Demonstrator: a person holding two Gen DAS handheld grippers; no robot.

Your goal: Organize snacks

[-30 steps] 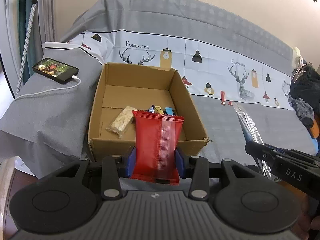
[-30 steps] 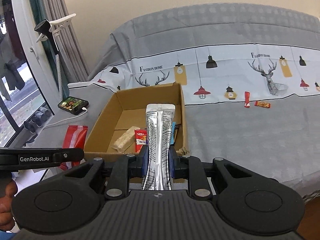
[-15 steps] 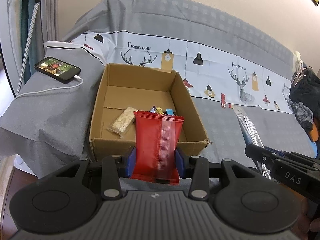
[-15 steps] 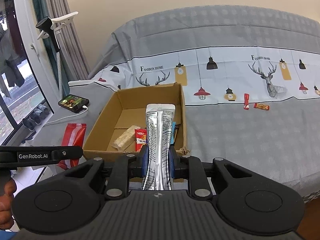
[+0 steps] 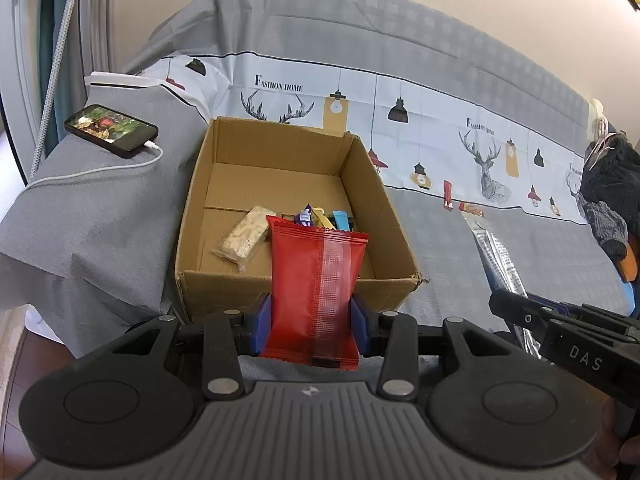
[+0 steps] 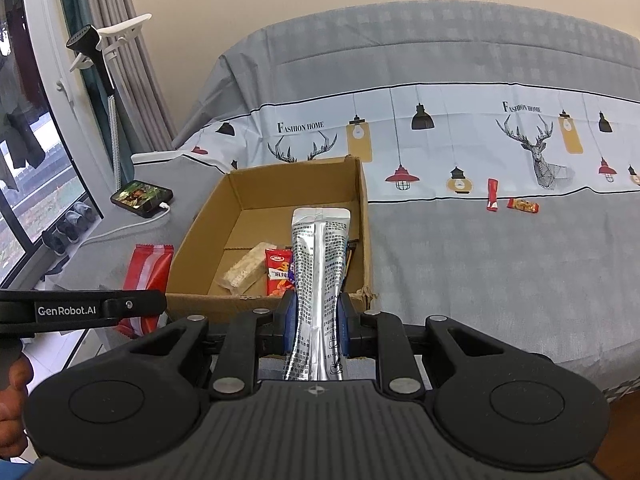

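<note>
My left gripper point(image 5: 311, 328) is shut on a red snack packet point(image 5: 316, 280), held upright just before the near wall of an open cardboard box point(image 5: 240, 284). My right gripper point(image 6: 317, 328) is shut on a long silver snack pouch point(image 6: 318, 264), also upright in front of the box point(image 6: 364, 208). The box holds a pale rice-cracker bar point(image 5: 245, 238), a small red packet point(image 6: 277, 272) and several small coloured bars point(image 5: 324, 218). The red packet point(image 6: 145, 280) shows at the left of the right wrist view, the silver pouch point(image 5: 496, 256) at the right of the left wrist view.
The box sits on a sofa under a grey and white printed cover point(image 6: 480, 264). Two small red snacks point(image 6: 508, 200) lie on the seat to the right. A phone point(image 5: 110, 130) on a white cable lies on the left armrest. Dark clothes point(image 5: 608, 200) lie far right.
Both grippers have drawn back and risen slightly, so the box looks a little farther away. Both keep their packets.
</note>
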